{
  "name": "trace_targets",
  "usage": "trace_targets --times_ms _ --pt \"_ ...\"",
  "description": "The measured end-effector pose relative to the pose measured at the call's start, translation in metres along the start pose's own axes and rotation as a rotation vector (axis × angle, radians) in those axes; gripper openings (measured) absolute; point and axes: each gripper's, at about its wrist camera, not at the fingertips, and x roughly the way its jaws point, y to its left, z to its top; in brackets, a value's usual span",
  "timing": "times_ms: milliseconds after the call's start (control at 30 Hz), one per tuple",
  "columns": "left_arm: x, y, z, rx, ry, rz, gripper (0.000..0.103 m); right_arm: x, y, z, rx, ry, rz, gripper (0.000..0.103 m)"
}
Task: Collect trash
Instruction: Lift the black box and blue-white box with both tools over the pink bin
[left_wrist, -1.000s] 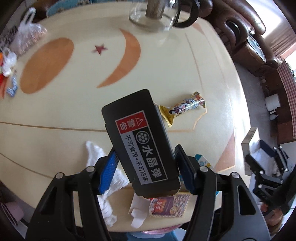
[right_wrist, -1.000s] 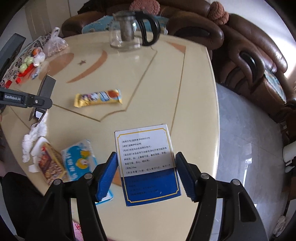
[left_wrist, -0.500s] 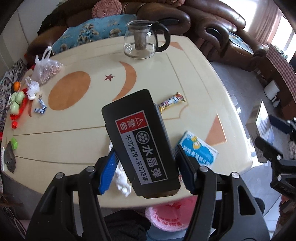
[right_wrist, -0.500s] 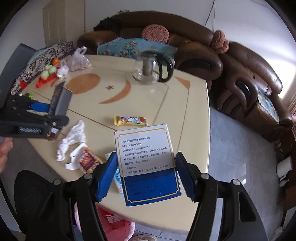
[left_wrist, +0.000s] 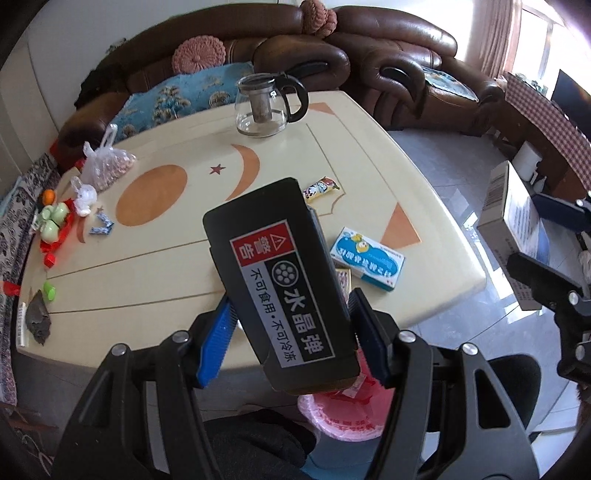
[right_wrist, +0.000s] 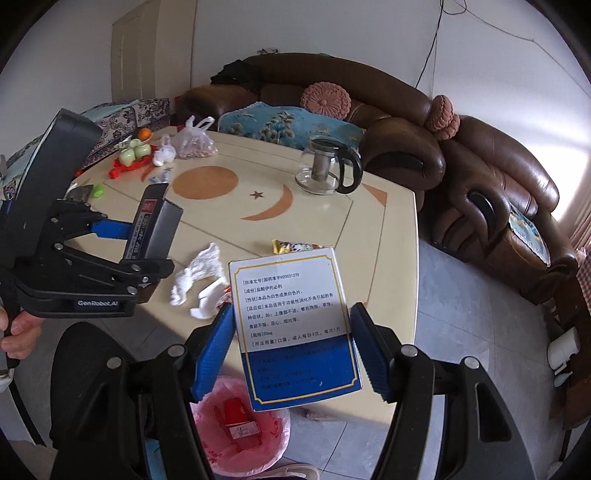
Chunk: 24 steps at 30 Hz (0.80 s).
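Observation:
My left gripper (left_wrist: 291, 336) is shut on a black box (left_wrist: 280, 280) with a red warning label, held above the table's near edge; it also shows in the right wrist view (right_wrist: 151, 225). My right gripper (right_wrist: 291, 350) is shut on a white and blue medicine box (right_wrist: 291, 325), held off the table's edge above a bin with a pink bag (right_wrist: 243, 432). The pink bin (left_wrist: 343, 413) sits below both grippers. On the cream table (left_wrist: 177, 236) lie a blue and white carton (left_wrist: 365, 258), a candy wrapper (left_wrist: 319, 189) and crumpled white tissue (right_wrist: 197, 273).
A glass teapot (left_wrist: 266, 105) stands at the table's far side. A bag of nuts (left_wrist: 107, 166), green cups (left_wrist: 51, 221) and small scraps lie at the left. Brown sofas (right_wrist: 480, 184) surround the table. A dark chair (right_wrist: 85, 369) is beside the bin.
Both grippers have pulled back and up from the table with their boxes. The view has widened, and the pink bin now shows below them.

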Motion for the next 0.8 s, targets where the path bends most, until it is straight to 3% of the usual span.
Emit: trace_targets --times_ms 333,800 --pt "-0.017 -0.021 -0.049 0.052 -0.022 -0.025 0.061 -0.029 0.03 -0.037 -0.01 -0.007 0.026 0.062" --pt "0.002 -0.055 -0.104 0.118 0.018 -0.061 0.061 -0.02 0.049 -0.094 0.019 0.057 0.044 0.062"
